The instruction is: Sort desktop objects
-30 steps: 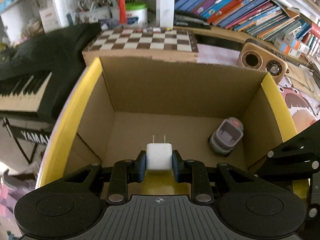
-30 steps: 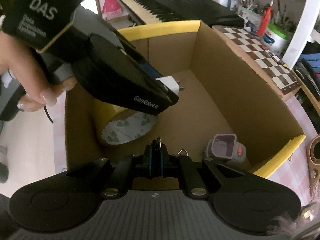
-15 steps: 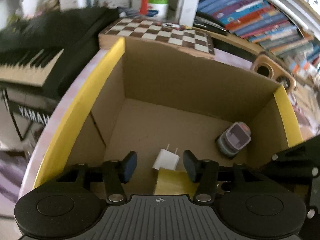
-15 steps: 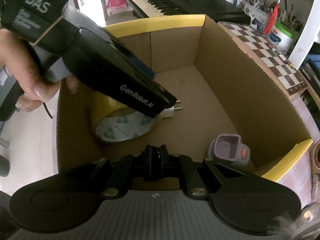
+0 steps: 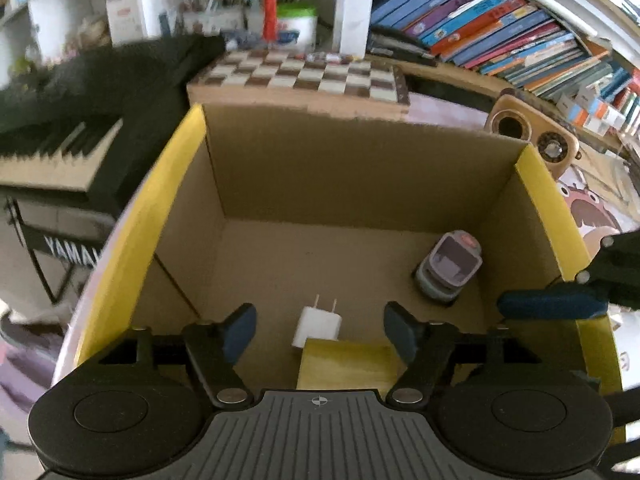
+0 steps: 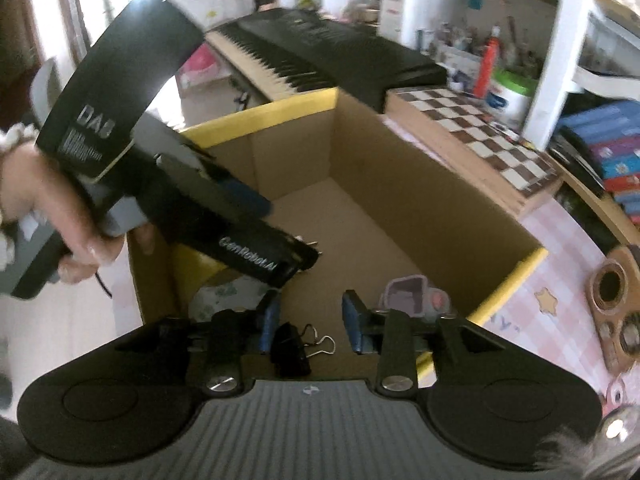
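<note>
Inside the cardboard box [image 5: 360,176], both tongs are opening, white charger [image 5: 318,326] and binder clip [image 6: 292,346] loose.

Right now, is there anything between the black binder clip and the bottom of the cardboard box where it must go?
Nothing visible blocks it. The binder clip sits between the opening jaws of the right gripper, free of the pads, over the cardboard box. The floor around it looks bare; the grey device lies aside.
</note>
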{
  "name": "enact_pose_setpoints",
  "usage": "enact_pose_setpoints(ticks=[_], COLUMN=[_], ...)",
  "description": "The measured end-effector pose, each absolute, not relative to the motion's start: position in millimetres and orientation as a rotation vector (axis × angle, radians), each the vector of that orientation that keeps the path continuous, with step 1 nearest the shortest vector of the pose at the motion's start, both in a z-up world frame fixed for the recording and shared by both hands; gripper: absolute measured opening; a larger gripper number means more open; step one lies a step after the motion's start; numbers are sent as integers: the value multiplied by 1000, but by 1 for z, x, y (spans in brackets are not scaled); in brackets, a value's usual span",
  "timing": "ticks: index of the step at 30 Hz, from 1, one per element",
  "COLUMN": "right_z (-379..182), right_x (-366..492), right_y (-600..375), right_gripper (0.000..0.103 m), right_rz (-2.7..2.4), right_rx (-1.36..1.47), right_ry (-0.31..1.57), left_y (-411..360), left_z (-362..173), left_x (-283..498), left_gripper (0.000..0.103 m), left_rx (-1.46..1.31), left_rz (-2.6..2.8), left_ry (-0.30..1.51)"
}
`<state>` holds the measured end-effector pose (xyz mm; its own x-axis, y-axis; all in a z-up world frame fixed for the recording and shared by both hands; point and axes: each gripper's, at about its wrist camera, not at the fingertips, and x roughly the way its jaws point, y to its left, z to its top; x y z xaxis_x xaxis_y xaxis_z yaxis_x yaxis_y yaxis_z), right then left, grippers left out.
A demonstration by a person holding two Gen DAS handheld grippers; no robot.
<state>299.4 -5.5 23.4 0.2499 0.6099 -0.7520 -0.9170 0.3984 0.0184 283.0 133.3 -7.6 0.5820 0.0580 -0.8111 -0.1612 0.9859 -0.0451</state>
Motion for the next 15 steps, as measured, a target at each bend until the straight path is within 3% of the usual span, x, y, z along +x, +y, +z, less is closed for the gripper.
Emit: enact_pose_setpoints(ticks=[6, 15], right_z=[31, 52], right_x=[298, 289], right_y=[-25, -64], right_gripper=[35, 35], right_rz=[1009, 877], right_rx=[-365, -218], right_ry=[728, 624], left_y=[120, 105], left_z=[14, 43], left_x=[258, 221], left_gripper=[87, 96], left_rx=[-104, -64], left_rz=[126, 208], left_ry=[756, 566])
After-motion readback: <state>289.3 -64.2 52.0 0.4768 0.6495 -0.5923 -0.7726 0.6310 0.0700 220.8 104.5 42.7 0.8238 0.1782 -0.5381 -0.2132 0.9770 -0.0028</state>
